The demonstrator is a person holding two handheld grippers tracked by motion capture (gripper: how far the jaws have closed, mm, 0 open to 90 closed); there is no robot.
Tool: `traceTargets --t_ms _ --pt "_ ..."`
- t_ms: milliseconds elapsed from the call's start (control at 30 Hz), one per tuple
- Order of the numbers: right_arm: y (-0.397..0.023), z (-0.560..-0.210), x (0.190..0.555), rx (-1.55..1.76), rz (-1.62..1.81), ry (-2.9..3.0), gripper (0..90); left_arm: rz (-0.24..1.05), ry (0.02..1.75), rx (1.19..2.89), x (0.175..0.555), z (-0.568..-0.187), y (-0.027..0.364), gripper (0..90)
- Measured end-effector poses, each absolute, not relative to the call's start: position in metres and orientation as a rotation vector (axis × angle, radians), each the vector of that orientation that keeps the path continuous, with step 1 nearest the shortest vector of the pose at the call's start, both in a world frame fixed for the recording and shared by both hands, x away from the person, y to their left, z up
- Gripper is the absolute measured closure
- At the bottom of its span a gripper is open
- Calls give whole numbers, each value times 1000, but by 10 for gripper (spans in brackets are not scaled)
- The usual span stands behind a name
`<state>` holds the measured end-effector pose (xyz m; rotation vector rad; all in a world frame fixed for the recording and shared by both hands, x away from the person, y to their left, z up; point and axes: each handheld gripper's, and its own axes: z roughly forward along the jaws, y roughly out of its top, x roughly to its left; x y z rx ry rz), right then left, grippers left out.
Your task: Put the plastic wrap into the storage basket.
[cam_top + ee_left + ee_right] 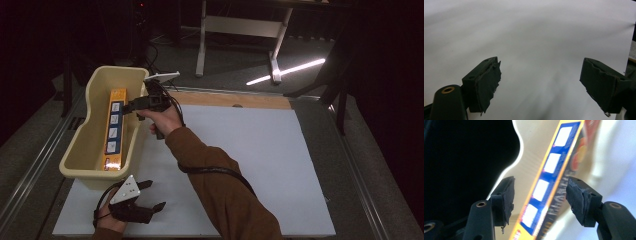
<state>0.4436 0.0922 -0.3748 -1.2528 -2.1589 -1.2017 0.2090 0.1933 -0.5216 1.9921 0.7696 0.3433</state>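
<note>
We are looking down on a table covered with a white sheet (260,165). At its left edge stands 1 cream plastic tub (80,145), long and narrow, running away from us. Inside it, 1 yellow carton (114,129) stands on a long edge and leans toward the tub's right wall, its long axis in line with the tub's; a blue strip with 4 white panels faces up.

Our right gripper (134,105) reaches across to the tub's far right rim and sits just above that wall, pointing left at the carton's far half. In the right gripper view the carton (554,172) runs up between the 2 jaws, but gaps show on both sides, so the pads are not pressing on it: the jaws are released, holding nothing. The tub's inner wall (534,157) shows pale behind.

Our left gripper (152,196) rests low near the tub's near end, well apart from the carton, jaws spread wide over bare sheet (536,45).

We judge the right hand far nearer, and any grasp must pinch across the carton's thin width.
</note>
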Motion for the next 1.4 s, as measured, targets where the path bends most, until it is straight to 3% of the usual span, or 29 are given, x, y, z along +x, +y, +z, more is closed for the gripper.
traceTargets --t_ms 333,567,900,1400 --pt "24 -386 436 -1067 -1252 -2489 413 342 771 1988 210 -521 193 162" --pt "-36 -400 420 -1116 -1268 -2692 417 341 773 1983 210 -521 192 162" --pt "-122 -422 372 -1033 -1341 -2906 359 335 767 1989 210 -521 190 162" --pt "-249 -497 298 -1279 -1533 -2818 287 347 745 1990 209 -519 186 162"
